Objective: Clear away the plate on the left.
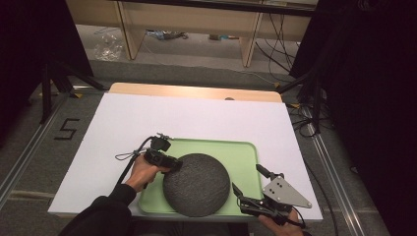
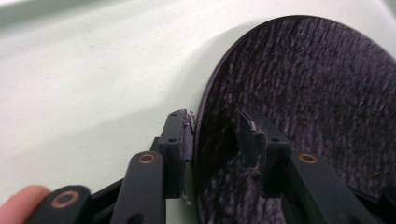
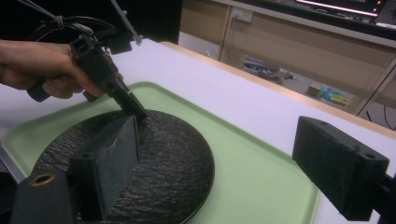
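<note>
A dark, rough-textured round plate [image 1: 196, 184] [image 2: 303, 93] [image 3: 159, 154] lies flat on a light green tray [image 1: 241, 157] [image 2: 93, 70] [image 3: 252, 177]. My left gripper [image 1: 174, 164] [image 2: 217, 116] [image 3: 137, 112] is angled down at the plate's left rim. Its jaws straddle the rim, one outside the edge and one over the top face, with a gap left, so they stand open. My right gripper [image 1: 246, 177] [image 3: 219, 140] hovers wide open at the tray's front right, its jaws pointing over the plate and holding nothing.
The tray sits near the front edge of a white tabletop [image 1: 196, 118], with bare surface behind and left of it. Wooden shelving [image 1: 192, 24] and cables [image 1: 280, 44] lie beyond the far edge. Metal rails run along both sides.
</note>
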Demonstrator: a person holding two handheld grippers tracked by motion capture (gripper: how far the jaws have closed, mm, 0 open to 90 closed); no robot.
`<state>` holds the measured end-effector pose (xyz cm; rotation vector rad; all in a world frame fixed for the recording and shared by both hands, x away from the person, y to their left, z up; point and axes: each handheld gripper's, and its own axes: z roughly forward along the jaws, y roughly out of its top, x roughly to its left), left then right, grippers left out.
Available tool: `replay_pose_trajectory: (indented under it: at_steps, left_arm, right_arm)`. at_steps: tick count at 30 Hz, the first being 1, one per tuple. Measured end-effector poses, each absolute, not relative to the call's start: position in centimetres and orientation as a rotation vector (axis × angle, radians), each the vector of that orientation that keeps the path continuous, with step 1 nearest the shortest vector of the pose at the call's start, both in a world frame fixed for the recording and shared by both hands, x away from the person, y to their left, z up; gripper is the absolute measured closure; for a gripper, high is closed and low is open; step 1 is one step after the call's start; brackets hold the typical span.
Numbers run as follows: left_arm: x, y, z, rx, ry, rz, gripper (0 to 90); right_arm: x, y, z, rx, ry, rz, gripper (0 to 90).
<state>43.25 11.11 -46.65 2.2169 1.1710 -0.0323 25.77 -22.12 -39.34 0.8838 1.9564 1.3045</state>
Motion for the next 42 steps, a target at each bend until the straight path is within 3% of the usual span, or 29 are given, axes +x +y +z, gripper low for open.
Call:
replay_pose_trajectory:
  at_steps: [18,42]
  left_arm:
    - [42.2,14.8,-44.4,2.051,1.214,0.014,51.8]
    - [38.3,19.4,-41.6,1.892,1.098,0.115,37.2]
  right_arm:
    - [25.9,-22.2,-39.4,0.882,1.957,1.303,15.4]
    - [26.2,-22.5,-39.5,0.912,1.938,1.305,15.4]
